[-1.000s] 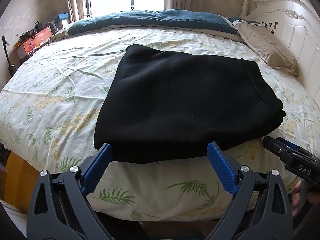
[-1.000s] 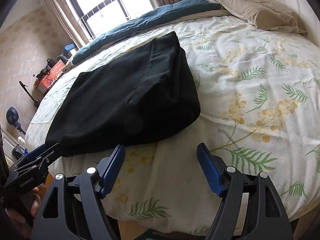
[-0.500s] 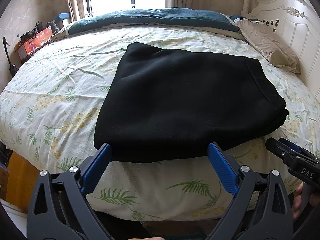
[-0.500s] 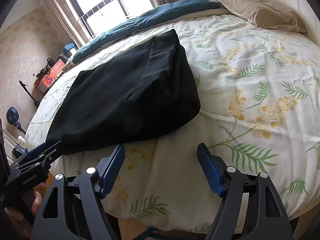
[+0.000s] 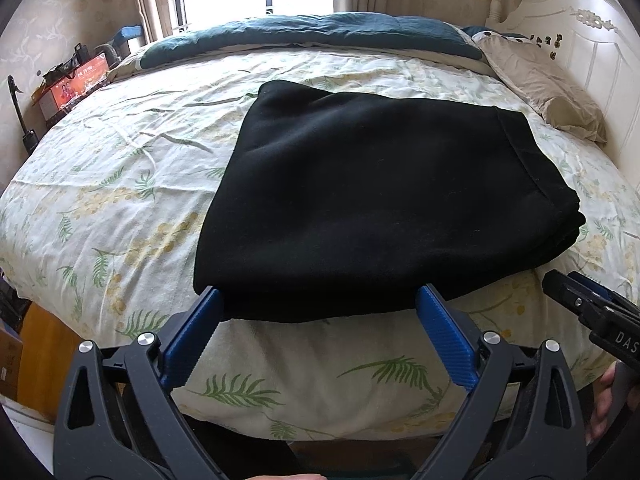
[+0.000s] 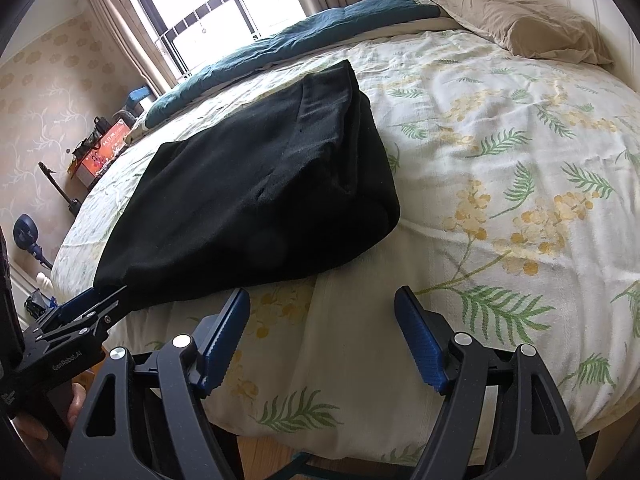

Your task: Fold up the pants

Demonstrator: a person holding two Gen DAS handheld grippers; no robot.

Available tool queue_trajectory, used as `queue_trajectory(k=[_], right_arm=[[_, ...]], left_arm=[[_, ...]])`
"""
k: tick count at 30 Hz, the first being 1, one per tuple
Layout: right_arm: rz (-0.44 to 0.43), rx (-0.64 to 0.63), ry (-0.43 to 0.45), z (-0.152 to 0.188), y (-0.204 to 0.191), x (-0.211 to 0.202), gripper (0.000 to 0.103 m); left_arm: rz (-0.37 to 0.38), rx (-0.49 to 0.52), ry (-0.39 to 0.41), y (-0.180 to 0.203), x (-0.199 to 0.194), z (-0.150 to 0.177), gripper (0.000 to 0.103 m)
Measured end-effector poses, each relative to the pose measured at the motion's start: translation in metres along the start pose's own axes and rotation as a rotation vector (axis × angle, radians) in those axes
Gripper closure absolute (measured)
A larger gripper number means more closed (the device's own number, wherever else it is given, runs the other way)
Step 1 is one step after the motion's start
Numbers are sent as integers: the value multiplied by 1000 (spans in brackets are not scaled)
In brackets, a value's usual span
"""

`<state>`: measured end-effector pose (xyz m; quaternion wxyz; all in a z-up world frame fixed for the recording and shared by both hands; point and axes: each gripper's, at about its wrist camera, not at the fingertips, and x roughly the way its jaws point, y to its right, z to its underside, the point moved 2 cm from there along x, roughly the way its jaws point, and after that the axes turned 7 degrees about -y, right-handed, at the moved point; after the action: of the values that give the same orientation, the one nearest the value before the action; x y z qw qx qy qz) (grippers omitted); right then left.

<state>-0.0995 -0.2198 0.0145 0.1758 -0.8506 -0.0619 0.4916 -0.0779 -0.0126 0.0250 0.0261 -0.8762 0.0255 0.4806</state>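
Observation:
The black pants (image 5: 372, 192) lie folded into a thick rectangle on the floral bedspread (image 5: 112, 200), near the bed's front edge. They also show in the right wrist view (image 6: 256, 200), left of centre. My left gripper (image 5: 318, 300) is open and empty, its blue fingers just in front of the pants' near edge. My right gripper (image 6: 322, 300) is open and empty over the bedspread (image 6: 500, 184), to the right of the pants' near corner. Each gripper shows in the other's view, the right one (image 5: 592, 312) and the left one (image 6: 80, 320).
A beige pillow (image 5: 548, 92) lies at the back right by the white headboard (image 5: 576, 32). A dark teal duvet (image 5: 320, 32) runs along the far side under the window. Boxes and clutter (image 5: 72, 84) stand to the left of the bed.
Both grippers have stayed open and almost still. The views shifted slightly and the pants have not moved.

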Motion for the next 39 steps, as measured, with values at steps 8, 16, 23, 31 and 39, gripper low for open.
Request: queue_trajectory(k=[8,16,23,31,39], right_arm=[[2,-1,-4,0,0,-1,29],[4,-2,-8,1,-1,0,29],[5,-4,-12,2,-1,0,29],[5,-5,-15,2,-1,0,27],[7,-13,-20,4,-3,1,25]], left_arm=[[4,-3,0,-1,-1,1,6],[6,-3,-2,-1,-1,2,6],[3,3,-6,-1,0,2,6],[-1,8,-8,0,3,1,6],[3,3,-4,-1,6,-1,4]])
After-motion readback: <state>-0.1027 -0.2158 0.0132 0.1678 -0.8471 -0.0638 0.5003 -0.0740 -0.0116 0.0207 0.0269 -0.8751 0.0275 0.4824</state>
